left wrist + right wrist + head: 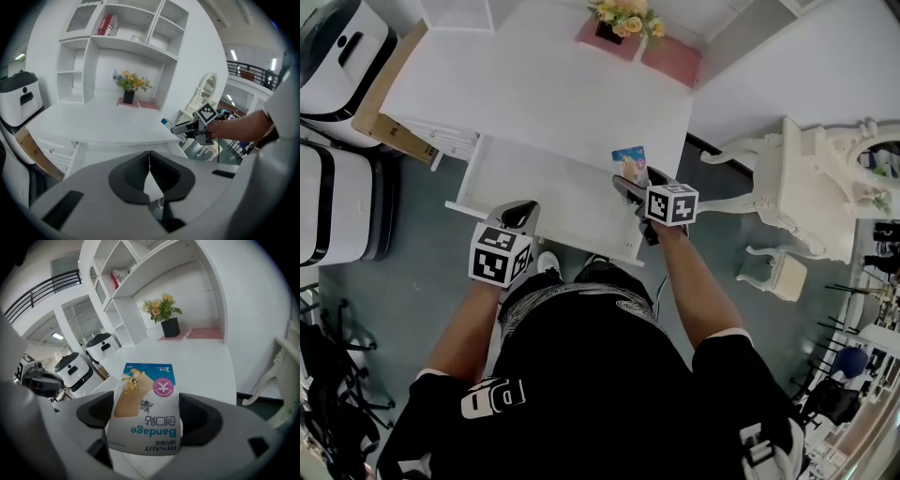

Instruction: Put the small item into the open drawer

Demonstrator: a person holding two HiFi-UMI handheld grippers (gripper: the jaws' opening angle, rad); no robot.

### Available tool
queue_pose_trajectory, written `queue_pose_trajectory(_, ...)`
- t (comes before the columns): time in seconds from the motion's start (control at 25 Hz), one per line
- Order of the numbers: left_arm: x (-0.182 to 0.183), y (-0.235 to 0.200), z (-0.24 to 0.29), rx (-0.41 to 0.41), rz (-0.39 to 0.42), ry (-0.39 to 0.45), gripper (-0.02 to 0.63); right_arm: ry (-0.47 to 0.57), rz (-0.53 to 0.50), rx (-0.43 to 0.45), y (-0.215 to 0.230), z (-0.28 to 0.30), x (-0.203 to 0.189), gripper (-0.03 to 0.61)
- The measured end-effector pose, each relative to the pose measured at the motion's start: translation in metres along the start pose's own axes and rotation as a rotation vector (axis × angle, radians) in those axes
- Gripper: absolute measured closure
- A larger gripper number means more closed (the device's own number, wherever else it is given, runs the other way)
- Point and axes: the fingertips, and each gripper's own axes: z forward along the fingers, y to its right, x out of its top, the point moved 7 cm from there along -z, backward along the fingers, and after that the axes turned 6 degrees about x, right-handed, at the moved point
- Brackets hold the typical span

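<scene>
A small bandage box, blue, tan and white, is clamped between the jaws of my right gripper. In the head view that box hangs over the right back part of the open white drawer, with the right gripper behind it. My left gripper is shut and empty at the drawer's front edge. In the left gripper view its jaws meet, and the right gripper with the box shows above the desk's corner.
The white desk carries a flower pot and pink mats at its back. White robots and a cardboard box stand left. An ornate white table and stool stand right.
</scene>
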Motion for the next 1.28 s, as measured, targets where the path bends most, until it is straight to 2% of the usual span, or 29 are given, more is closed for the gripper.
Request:
queue_pose_trajectory(0.16,-0.002,0.008,0.007,-0.022,0.021,-0.013,0.598,-0.056,-0.055,0.005,-0.014,0.0,-0.027,0.152)
queue_pose_trajectory(0.6,-0.014,0.02,0.013,-0.036,0.044,-0.05,0.598,-0.273,-0.389,0.028,-0.038,0.013,-0.084,0.152)
queue_pose_trajectory(0.92,-0.021,0.024,0.011,-0.031,0.042,-0.066,0.598,-0.38,-0.566,0.053,-0.041,0.028,-0.106,0.152)
queue_pose_trajectory(1.28,-0.03,0.024,0.014,-0.039,0.027,-0.103,0.598,-0.547,-0.781,0.075,-0.04,0.053,-0.131,0.152)
